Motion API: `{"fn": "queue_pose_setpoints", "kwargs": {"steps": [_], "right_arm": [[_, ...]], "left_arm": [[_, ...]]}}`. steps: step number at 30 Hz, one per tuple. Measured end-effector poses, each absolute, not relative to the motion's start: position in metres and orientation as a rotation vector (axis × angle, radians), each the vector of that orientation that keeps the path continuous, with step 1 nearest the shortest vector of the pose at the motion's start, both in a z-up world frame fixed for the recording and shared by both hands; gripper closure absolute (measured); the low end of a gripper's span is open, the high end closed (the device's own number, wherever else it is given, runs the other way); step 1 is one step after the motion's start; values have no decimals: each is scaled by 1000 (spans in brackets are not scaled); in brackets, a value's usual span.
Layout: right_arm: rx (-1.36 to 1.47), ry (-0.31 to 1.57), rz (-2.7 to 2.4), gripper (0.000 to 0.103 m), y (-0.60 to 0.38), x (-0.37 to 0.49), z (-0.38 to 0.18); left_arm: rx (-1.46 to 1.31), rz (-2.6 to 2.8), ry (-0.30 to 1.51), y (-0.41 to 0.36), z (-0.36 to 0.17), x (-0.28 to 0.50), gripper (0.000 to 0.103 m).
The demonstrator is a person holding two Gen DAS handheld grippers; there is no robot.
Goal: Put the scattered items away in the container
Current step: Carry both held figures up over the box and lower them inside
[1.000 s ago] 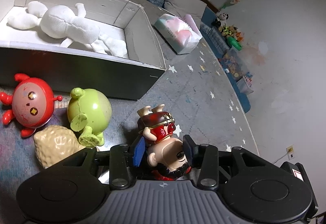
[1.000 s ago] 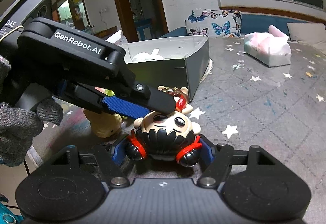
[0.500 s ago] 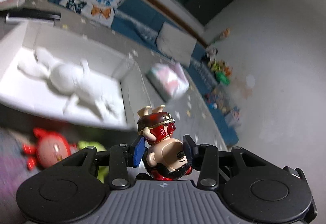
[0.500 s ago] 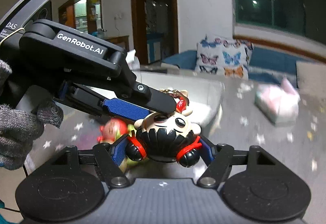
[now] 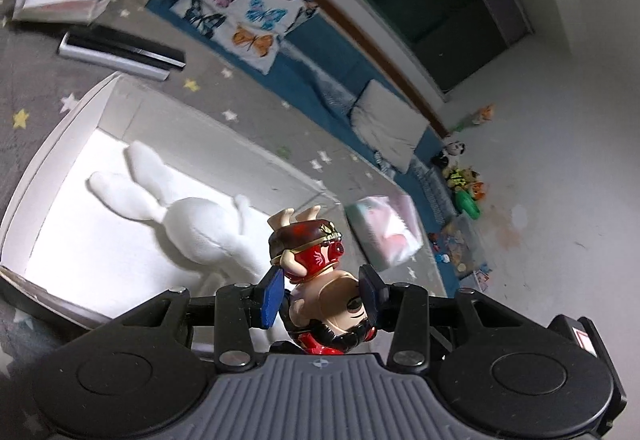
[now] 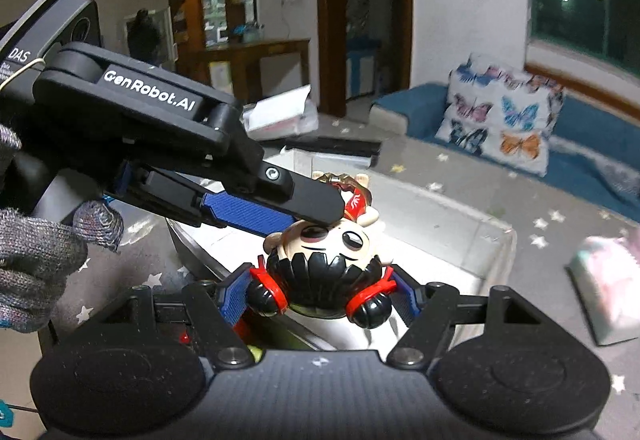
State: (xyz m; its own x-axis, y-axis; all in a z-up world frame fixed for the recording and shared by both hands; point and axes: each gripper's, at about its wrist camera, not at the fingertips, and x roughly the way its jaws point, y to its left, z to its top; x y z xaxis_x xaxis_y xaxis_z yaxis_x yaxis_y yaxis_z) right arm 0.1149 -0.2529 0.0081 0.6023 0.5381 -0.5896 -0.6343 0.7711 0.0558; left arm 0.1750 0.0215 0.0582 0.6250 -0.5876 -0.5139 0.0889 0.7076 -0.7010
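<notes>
Hard, glossy plastic makes the figurine (image 6: pixel 324 272) light but slippery, so my right gripper (image 6: pixel 320 298) and left gripper (image 5: pixel 322 294) both pinch its rounded head, lower centre, above the white box (image 5: pixel 52 144).

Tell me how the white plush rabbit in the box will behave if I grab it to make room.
The rabbit looks soft and stuffed, so probably light and floppy; its ears and limbs would likely dangle. Lying flat in the box, it shouldn't roll. The fabric probably gives decent grip.

figurine (image 5: pixel 320 272): glossy plastic | rabbit (image 5: pixel 200 224): white cloth | glove (image 6: pixel 36 260): knit
</notes>
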Motion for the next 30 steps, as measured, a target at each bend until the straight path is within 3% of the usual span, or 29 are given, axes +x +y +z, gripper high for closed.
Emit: {"fn": "queue_pose_setpoints", "kwargs": {"steps": [11, 30], "right_arm": [[-95, 818, 731, 31, -264, 168, -21], [-298, 867, 632, 31, -250, 187, -31]], "left_arm": [[-723, -400, 925, 24, 25, 211, 59], [-669, -460, 915, 11, 13, 229, 61]]}}
